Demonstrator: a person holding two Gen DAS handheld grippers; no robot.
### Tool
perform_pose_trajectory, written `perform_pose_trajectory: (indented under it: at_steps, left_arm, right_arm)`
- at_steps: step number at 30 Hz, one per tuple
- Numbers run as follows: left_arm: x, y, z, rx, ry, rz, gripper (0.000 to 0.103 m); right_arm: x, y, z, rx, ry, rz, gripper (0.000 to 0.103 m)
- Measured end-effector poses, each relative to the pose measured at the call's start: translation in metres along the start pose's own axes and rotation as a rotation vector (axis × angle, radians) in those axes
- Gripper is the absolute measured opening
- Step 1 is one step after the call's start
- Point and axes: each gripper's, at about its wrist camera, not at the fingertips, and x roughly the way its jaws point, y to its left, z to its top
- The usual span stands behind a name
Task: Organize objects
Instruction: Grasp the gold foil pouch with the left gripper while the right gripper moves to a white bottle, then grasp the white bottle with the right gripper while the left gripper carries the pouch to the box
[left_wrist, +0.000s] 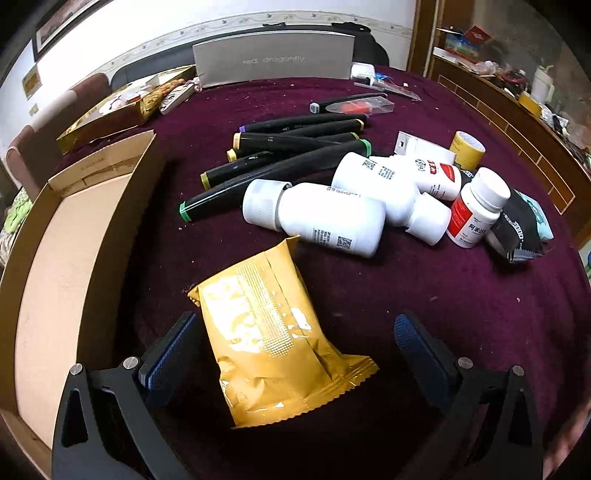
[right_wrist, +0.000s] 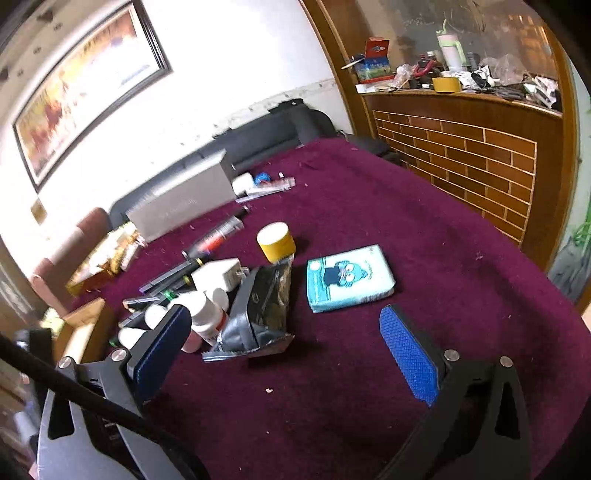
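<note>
Left gripper (left_wrist: 295, 332) spread wide around gold foil packet (left_wrist: 273, 339), cardboard box (left_wrist: 66, 258) left, white bottles (left_wrist: 325, 218) and markers (left_wrist: 288, 147) beyond; right gripper (right_wrist: 284, 328) released near black pouch (right_wrist: 258, 314).

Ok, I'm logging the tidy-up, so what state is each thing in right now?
left gripper: open, astride the pouch
gold pouch: flat, sealed
cardboard box: open
white bottles: capped, lying down
red-label bottle: capped, leaning
markers: capped
right gripper: open
</note>
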Motion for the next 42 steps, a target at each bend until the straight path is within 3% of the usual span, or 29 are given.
perform_pose_trajectory:
  at_steps: [4,6,7,8,14,20,24,28,32,37,39,41,42]
  left_arm:
    - [-0.001,-0.006,0.000,0.007,-0.012,-0.011,0.098]
    - [-0.005,-0.006,0.000,0.007,-0.033,-0.014,0.077]
    - [-0.008,-0.006,0.000,0.014,-0.047,-0.014,0.047]
    - [-0.011,-0.005,0.001,0.029,-0.053,-0.044,0.038]
    - [-0.024,0.021,-0.006,-0.050,-0.034,-0.233,0.038]
    - [-0.053,0.051,-0.015,-0.127,-0.070,-0.299,0.038]
    - [-0.076,0.073,-0.024,-0.157,-0.089,-0.315,0.038]
    - [-0.089,0.099,-0.029,-0.190,-0.106,-0.290,0.038]
    - [-0.095,0.126,-0.034,-0.226,-0.121,-0.267,0.038]
    - [-0.086,0.137,-0.036,-0.249,-0.116,-0.269,0.038]
    - [-0.084,0.140,-0.038,-0.255,-0.112,-0.272,0.038]
    - [-0.081,0.141,-0.039,-0.259,-0.108,-0.278,0.038]
    - [-0.081,0.142,-0.040,-0.260,-0.107,-0.279,0.038]
  right_arm:
    - [0.000,-0.011,0.018,-0.019,0.087,0.085,0.103]
    - [0.001,-0.008,0.024,-0.027,0.117,0.127,0.103]
    - [0.003,-0.003,0.025,-0.041,0.127,0.130,0.103]
    - [0.005,0.003,0.025,-0.064,0.136,0.130,0.103]
    - [0.023,0.064,0.013,-0.251,0.208,0.198,0.103]
    - [0.046,0.129,-0.004,-0.417,0.320,0.313,0.103]
    - [0.063,0.170,-0.013,-0.549,0.351,0.315,0.100]
    - [0.082,0.200,-0.026,-0.679,0.392,0.307,0.090]
    - [0.106,0.217,-0.037,-0.754,0.450,0.288,0.072]
    - [0.133,0.218,-0.043,-0.756,0.515,0.241,0.066]
    - [0.139,0.215,-0.045,-0.747,0.540,0.223,0.058]
    - [0.145,0.214,-0.049,-0.740,0.573,0.198,0.038]
    - [0.148,0.214,-0.051,-0.742,0.581,0.181,0.032]
